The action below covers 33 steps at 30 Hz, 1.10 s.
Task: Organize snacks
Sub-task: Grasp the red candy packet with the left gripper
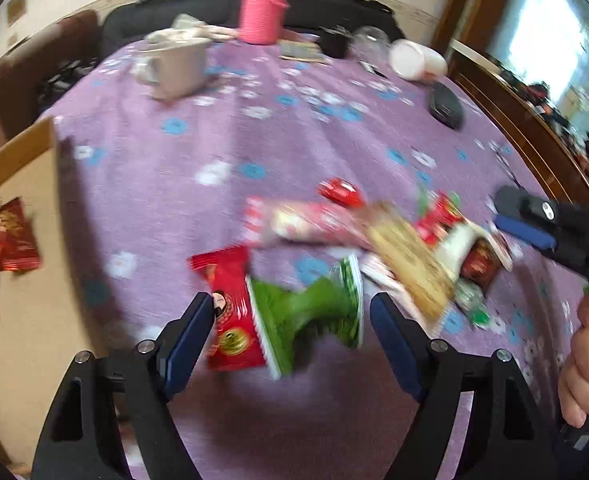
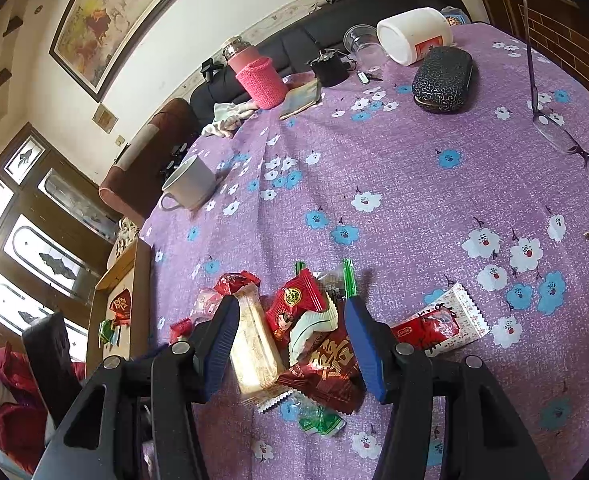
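Hovering left claw (image 1: 290, 320) (spread), tilted over snacks (image 1: 302, 312)

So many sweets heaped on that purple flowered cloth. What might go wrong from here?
1. The left gripper is open with a green packet and a red packet both between its fingers; it might take two or drop them.
2. The right gripper hovers open over the crowded snack pile, so it may pinch several wrappers.
3. The wooden tray sits at the table's edge; a poor aim could miss it.
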Each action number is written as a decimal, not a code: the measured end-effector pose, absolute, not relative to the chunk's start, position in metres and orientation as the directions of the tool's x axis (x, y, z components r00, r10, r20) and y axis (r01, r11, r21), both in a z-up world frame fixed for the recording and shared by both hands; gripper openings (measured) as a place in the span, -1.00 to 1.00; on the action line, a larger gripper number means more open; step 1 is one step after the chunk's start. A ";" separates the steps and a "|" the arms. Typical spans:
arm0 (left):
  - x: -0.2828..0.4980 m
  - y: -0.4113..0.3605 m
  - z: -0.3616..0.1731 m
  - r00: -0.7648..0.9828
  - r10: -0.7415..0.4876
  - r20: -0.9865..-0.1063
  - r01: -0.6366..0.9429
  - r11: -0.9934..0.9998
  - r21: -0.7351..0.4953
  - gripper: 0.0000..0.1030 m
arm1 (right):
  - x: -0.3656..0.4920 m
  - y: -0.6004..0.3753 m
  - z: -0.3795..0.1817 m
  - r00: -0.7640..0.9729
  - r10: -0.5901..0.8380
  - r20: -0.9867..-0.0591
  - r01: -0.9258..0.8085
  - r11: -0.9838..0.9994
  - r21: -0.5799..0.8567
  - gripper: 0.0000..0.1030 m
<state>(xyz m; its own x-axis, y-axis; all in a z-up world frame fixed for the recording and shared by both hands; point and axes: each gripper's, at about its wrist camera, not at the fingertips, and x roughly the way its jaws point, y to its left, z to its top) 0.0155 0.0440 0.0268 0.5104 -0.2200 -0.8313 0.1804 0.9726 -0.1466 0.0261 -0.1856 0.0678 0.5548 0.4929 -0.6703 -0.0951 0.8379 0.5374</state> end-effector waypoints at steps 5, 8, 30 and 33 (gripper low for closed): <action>-0.013 0.016 0.037 0.481 -0.374 -0.793 0.362 0.909 -0.209 0.54 | 0.026 -0.184 0.068 0.552 0.501 -0.666 -0.101 0.834 0.543 0.14; -0.011 0.029 0.043 0.513 -0.331 -0.792 0.301 0.933 -0.195 0.54 | 0.025 -0.183 0.069 0.548 0.507 -0.665 -0.111 0.832 0.543 0.14; 0.007 0.034 0.017 0.527 -0.211 -0.823 0.222 0.969 -0.106 0.08 | 0.022 -0.172 0.070 0.550 0.493 -0.674 -0.144 0.851 0.506 0.14; 0.004 0.033 0.017 0.542 -0.204 -0.815 0.215 0.971 -0.100 -0.19 | 0.021 -0.171 0.070 0.550 0.494 -0.673 -0.150 0.851 0.503 0.14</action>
<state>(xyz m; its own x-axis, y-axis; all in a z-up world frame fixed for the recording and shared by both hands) 0.0038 0.0330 0.0174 0.5418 -0.2041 -0.8153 0.2151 0.9714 -0.1002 0.0206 -0.1710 0.0704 0.5500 0.4942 -0.6732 -0.1499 0.8515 0.5025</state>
